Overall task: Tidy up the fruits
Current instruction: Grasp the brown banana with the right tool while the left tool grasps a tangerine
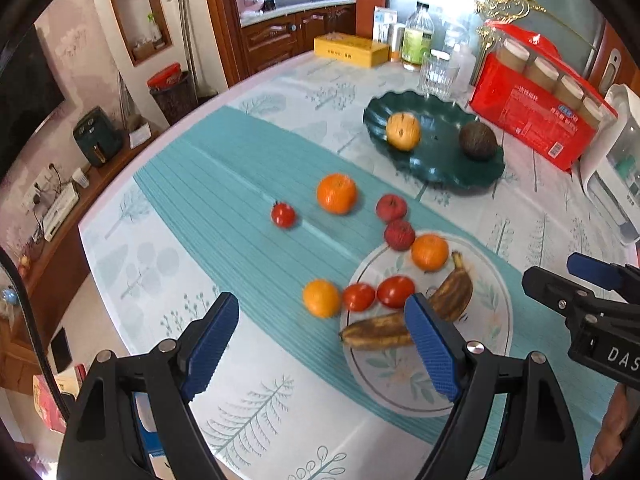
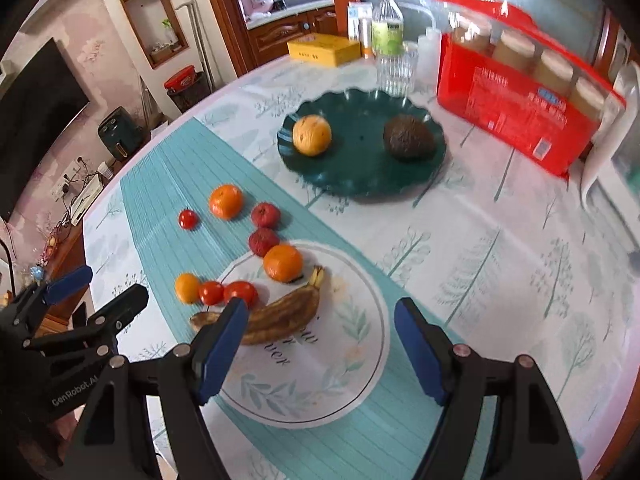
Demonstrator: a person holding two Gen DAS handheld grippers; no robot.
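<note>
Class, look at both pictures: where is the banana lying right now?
In both views the banana lies on the near-left part of the white plate, just below two tomatoes at the plate's left rim.

- A dark television (image 2: 36, 120) hangs on the pale floral wall, far left of the fingers.
- Below it, a wooden sideboard (image 1: 60, 240) carries a dark green appliance (image 1: 97, 136).
- Ahead, beyond the fingertips, stand reddish wooden cabinets (image 1: 288, 36) under a white counter.
- A recessed wall niche (image 1: 138, 16) lies ahead-left; daylight is bright.
</note>
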